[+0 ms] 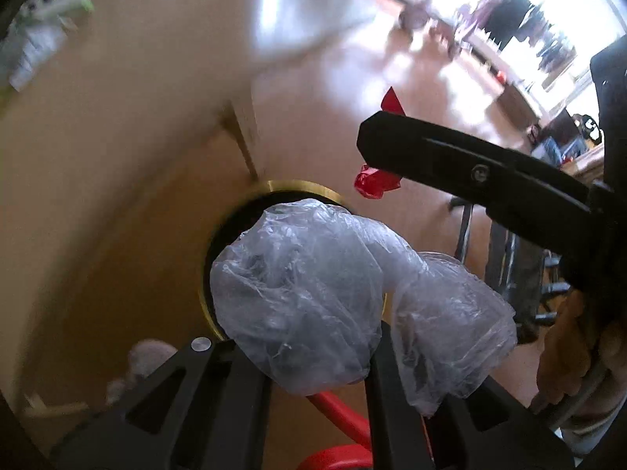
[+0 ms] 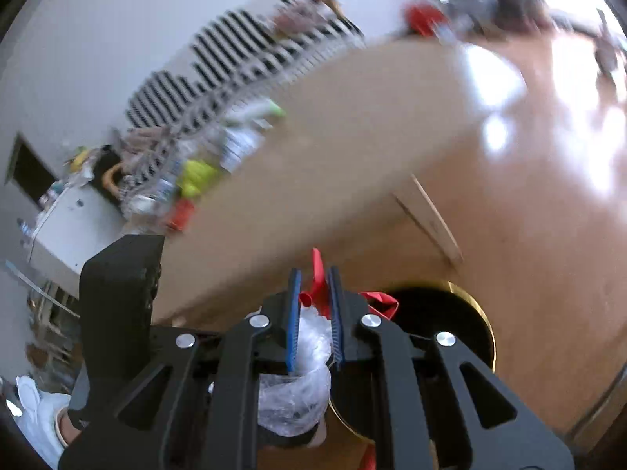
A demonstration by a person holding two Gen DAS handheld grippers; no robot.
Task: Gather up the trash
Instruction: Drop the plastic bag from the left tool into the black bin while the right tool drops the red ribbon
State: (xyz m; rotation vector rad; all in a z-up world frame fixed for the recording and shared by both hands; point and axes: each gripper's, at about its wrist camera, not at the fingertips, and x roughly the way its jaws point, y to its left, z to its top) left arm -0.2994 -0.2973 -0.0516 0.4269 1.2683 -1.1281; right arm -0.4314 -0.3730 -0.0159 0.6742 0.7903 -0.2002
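Observation:
My left gripper point(image 1: 313, 352) is shut on a crumpled clear plastic bag point(image 1: 305, 297) and holds it over the round, gold-rimmed, black opening of a trash bin point(image 1: 298, 187). My right gripper point(image 2: 315, 290) is shut on a red plastic wrapper point(image 2: 318, 270). It shows in the left wrist view as a black finger point(image 1: 450, 156) with red wrapper point(image 1: 376, 182) sticking out, to the right of the bin and above it. In the right wrist view the clear bag point(image 2: 301, 387) lies below my fingers and the bin mouth point(image 2: 439, 333) is at the lower right.
A tan table point(image 2: 333, 164) spreads behind the bin, with bottles and litter point(image 2: 196, 172) along its far left edge. A striped cloth point(image 2: 219, 58) hangs beyond. Glossy floor point(image 1: 411, 78) lies to the right. Dark chair legs point(image 1: 505, 258) stand at the right. A red object point(image 1: 337, 431) lies below the left gripper.

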